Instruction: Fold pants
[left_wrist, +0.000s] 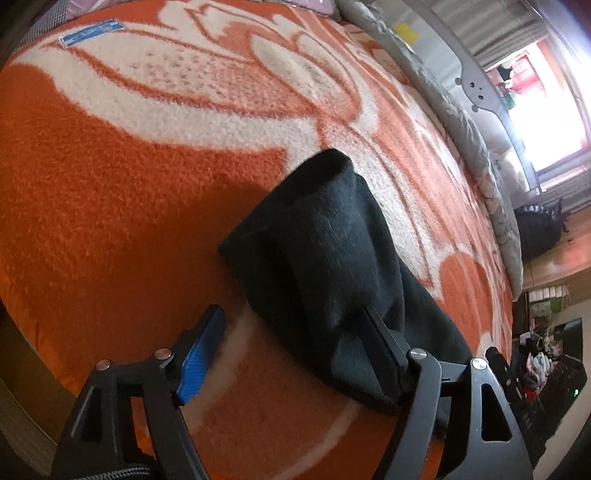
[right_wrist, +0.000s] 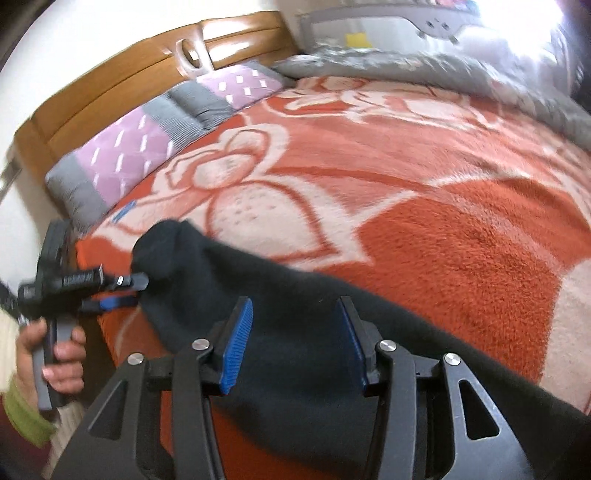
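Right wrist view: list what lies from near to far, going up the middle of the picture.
right gripper → black pants → orange blanket → grey quilt → grey rail

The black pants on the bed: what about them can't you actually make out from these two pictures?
- Full length: in the right wrist view the pants run off the lower right edge; the right gripper covers part.
- Waist or leg end: in the left wrist view the pants pass behind a finger of the left gripper.
- Fold layers: dark cloth and blur hide the seams.
- Blanket label: too small to read.
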